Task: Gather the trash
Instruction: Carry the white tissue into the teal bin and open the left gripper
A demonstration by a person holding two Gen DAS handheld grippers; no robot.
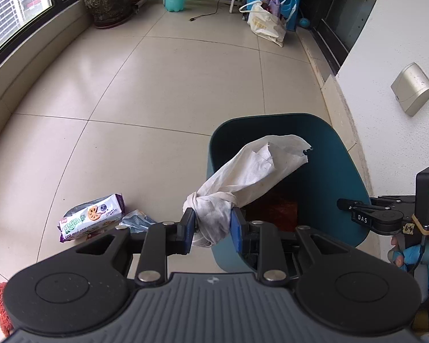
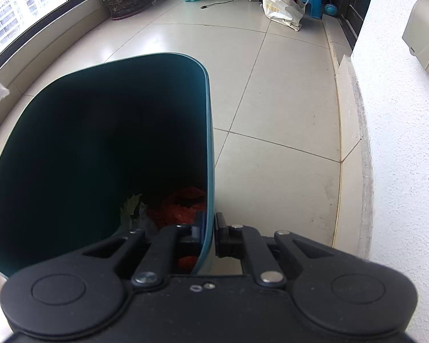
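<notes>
Nearest the left wrist camera, the left gripper (image 1: 213, 225) is clenched on a knotted white cloth (image 1: 243, 183): its blue pads (image 1: 236, 230) press the bunched knot from both sides, and the loose end fans up and to the right, in front of the open mouth of the teal trash bin (image 1: 337, 177). Whether the cloth hangs directly over the opening or just short of it cannot be judged from this angle. The gripper's own body hides the bin's near wall and base.

On the tiled floor (image 1: 171, 85) left of the bin lie a snack wrapper (image 1: 91, 217) with printed lettering and, touching it, a crumpled blue wrapper (image 1: 135, 221) partly covered by the gripper's linkage. A red fuzzy thing (image 1: 0, 305) is cut off at the lower left edge; what it is I cannot tell.

In the right wrist view, the right gripper (image 2: 210, 227) is clamped on the bin's thin rim, one finger inside the wall and one outside. Deep in the bin's dark interior sit some red-orange trash (image 2: 183, 205) and a pale crumpled piece (image 2: 133, 205), both dim and half hidden by the gripper. From the left view, only the side of that gripper shows at the right edge, with a blue-gloved hand (image 1: 414, 260) partly out of frame.
</notes>
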